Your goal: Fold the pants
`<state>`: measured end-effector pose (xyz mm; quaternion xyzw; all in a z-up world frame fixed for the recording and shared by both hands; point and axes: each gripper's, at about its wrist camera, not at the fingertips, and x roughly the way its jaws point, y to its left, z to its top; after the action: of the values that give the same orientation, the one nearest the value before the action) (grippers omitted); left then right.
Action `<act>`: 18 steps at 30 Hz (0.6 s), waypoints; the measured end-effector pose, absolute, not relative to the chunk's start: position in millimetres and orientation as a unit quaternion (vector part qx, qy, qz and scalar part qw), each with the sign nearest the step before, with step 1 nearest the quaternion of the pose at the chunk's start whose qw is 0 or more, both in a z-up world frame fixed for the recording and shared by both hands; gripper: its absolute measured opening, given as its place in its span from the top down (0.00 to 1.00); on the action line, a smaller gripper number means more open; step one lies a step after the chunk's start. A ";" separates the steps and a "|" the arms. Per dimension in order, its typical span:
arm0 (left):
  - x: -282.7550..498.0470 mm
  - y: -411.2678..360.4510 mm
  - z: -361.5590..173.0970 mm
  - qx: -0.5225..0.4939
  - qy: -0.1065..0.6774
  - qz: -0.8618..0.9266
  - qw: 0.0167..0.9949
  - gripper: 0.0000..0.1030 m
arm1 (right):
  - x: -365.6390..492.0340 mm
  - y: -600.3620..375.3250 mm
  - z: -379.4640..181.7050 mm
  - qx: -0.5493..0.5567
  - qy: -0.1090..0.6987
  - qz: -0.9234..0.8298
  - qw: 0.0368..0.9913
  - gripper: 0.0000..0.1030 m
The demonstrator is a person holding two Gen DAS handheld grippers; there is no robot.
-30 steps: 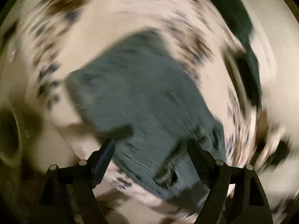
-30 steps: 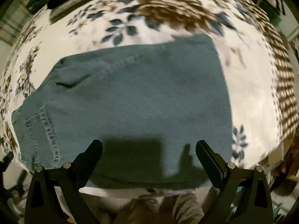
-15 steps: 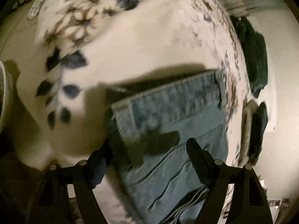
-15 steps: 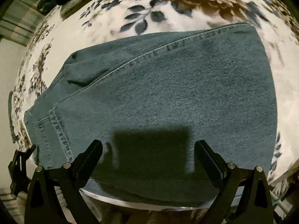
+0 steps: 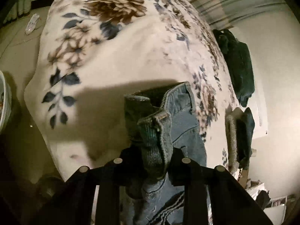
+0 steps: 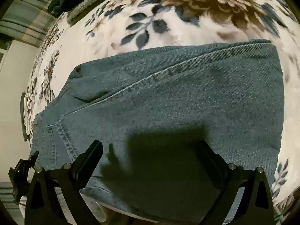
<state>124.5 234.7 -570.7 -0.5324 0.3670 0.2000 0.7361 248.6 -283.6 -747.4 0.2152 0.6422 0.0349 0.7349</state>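
Note:
Blue denim pants [image 6: 178, 101] lie folded lengthwise on a floral bedspread [image 6: 168, 26]. In the left wrist view my left gripper [image 5: 155, 157] is shut on the bunched waistband end of the pants [image 5: 159, 131], which stands up between the fingers. In the right wrist view my right gripper [image 6: 150, 157] is open and low over the near edge of the pants, its shadow dark on the denim. The left gripper also shows at the far left of the right wrist view [image 6: 20, 170].
The bedspread [image 5: 112, 56] covers the bed, with floor at the left [image 5: 16, 43]. Dark green clothes [image 5: 238, 69] lie at the bed's far side by the wall. A grey-and-dark folded item [image 5: 238, 136] sits at the right edge.
My left gripper has closed on the waistband end and bunched it up. My right gripper has come lower and closer to the denim, still open.

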 end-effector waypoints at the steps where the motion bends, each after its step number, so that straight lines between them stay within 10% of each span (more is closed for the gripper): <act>1: 124.1 238.7 -577.3 -0.540 0.367 0.201 0.730 0.77 | 250.1 -282.5 -747.8 0.216 0.643 0.035 0.734 0.01; 9: 131.3 254.1 -618.1 -0.565 0.373 0.220 0.703 0.59 | 252.2 -278.6 -748.0 0.205 0.646 0.045 0.734 0.01; 18: 149.5 212.7 -533.7 -0.452 0.383 0.201 0.780 0.80 | 246.8 -288.6 -745.6 0.221 0.645 0.039 0.730 0.01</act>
<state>149.4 212.7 -533.7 -0.4518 0.3831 0.2014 0.7801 246.8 -288.6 -745.6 0.2206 0.6453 0.0388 0.7304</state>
